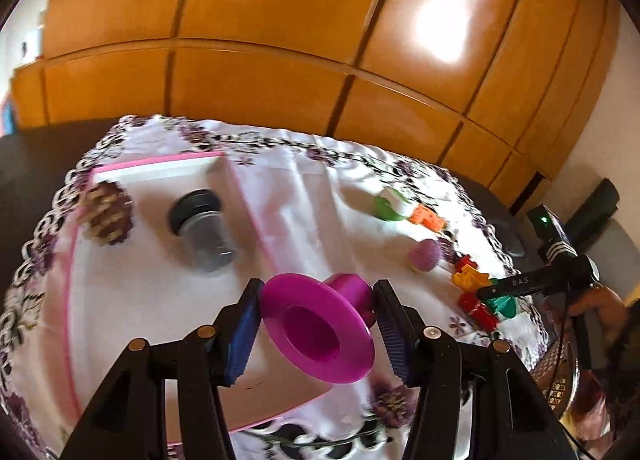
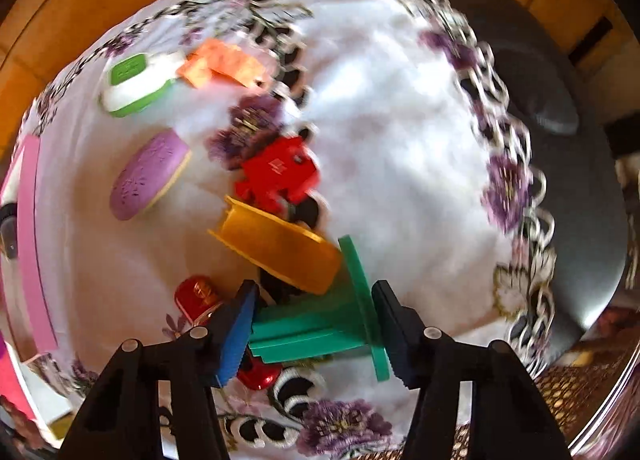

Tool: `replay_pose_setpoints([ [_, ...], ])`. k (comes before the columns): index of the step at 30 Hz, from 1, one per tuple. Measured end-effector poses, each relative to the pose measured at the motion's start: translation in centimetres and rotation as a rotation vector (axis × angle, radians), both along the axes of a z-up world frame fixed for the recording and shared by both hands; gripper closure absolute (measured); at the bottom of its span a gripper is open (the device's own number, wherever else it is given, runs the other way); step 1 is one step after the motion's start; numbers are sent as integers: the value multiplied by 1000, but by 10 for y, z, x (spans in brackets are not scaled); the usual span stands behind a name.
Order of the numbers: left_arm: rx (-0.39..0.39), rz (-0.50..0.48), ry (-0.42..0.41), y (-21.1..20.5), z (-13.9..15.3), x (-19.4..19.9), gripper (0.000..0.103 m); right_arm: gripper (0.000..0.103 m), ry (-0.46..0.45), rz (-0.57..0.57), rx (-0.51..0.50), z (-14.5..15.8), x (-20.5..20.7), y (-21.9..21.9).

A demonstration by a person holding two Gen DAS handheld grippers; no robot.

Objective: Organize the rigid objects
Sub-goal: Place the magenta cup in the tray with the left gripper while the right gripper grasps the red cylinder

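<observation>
Magenta spool [image 1: 320, 330] sits clamped across its flanges in my left gripper [image 1: 316, 334], carried above the pink-rimmed tray [image 1: 248, 195] where the jar [image 1: 204, 230] and pinecone [image 1: 107, 215] already lie, so that's its home, I reckon. My right gripper [image 2: 316, 334] straddles the green spool [image 2: 320, 326] on the worktop's cloth [image 2: 400, 139], pads at both ends; I can't tell that they grip.

Both fisheye views are brightly lit and strongly curved at the edges. White glare is seen on the glossy orange wooden cabinet doors [image 1: 448, 15]. The embroidered white tablecloth [image 2: 400, 147] is blurred by motion.
</observation>
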State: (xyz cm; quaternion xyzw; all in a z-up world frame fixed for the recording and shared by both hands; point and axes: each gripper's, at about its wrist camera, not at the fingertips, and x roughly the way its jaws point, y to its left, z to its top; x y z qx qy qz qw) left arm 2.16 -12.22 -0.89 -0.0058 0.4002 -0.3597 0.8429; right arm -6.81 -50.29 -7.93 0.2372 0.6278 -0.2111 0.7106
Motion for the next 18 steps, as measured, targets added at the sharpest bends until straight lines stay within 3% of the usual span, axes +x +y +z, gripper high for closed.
replay_pose_setpoints([
  [4,2,61,13,22,-5,11,47,45,-52,23,-38,3,19,14],
  [9,2,126,26,47,-10,19,47,47,-130,61,74,-1,54,40],
  [11,2,145,30,53,-11,22,47,47,-128,88,40,-1,68,50],
  [18,9,195,29,77,-15,30,47,47,-246,111,33,14,87,57],
])
